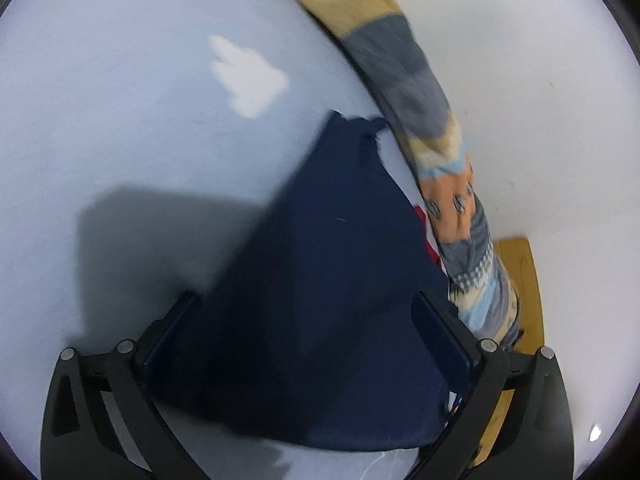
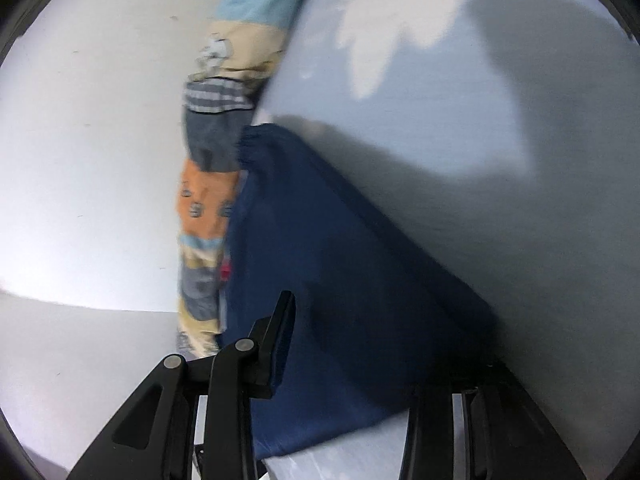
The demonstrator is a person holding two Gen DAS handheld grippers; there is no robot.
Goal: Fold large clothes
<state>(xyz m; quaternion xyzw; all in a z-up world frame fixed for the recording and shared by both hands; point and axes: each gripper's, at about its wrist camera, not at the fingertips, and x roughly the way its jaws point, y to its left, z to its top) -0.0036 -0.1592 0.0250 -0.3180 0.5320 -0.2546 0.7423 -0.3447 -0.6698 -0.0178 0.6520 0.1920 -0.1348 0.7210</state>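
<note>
Home bedroom: bed w/ pale-blue sheet (image 1: pixel 100 100), patchwork blanket (image 1: pixel 400 60), white wall (image 1: pixel 540 80).

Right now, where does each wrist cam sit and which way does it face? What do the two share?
Left wrist: on the left gripper, looking down along its wide-open fingers at the navy garment on the pale blue bed sheet; no hand or sleeve shows.
Right wrist: on the right gripper, angled down at the garment's far side; one finger shows.
Shared: garment, sheet, patchwork cloth along the white wall.
</note>
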